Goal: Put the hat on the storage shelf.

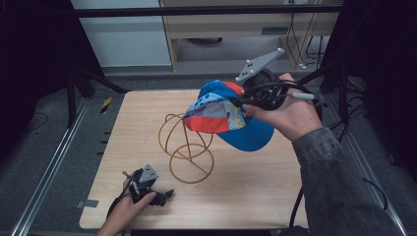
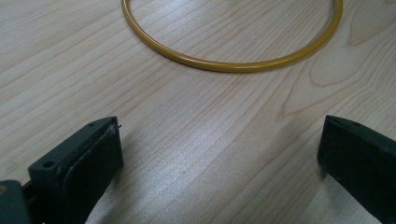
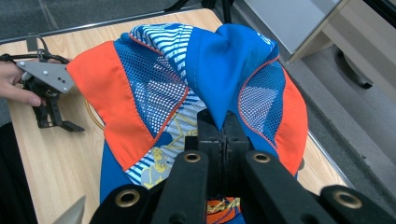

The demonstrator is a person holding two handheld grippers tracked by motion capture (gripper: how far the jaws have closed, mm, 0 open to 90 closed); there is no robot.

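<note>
R claw (image 3: pixel 223 140) is up over the table's (image 1: pixel 255 196) far-right part, jaws pinched tight together on a fold of blue crown fabric of the baseball cap (image 1: pixel 223 115). Cap hangs in the air off that claw: blue brim pointing down toward the near side, orange and mesh panels, striped white-blue patches. In the right gripper view the cloth bunches up right where the jaws meet, nothing slack there. R hand (image 1: pixel 290 115) wraps the gripper body, grey sleeve coming in from bottom right.

Below and just left of the cap stands the wire cap stand (image 1: pixel 186 147), yellow-orange loops, round base ring flat on the table. Cap's left edge overlaps the stand's top loop in the high view; touching or not, can't tell.

L claw (image 2: pixel 219 158) sits low at the near-left of the table, jaws spread wide, nothing btwn them but bare wood. Stand's base ring lies just ahead of it. L hand (image 1: pixel 125 209) holds that gripper.
</note>
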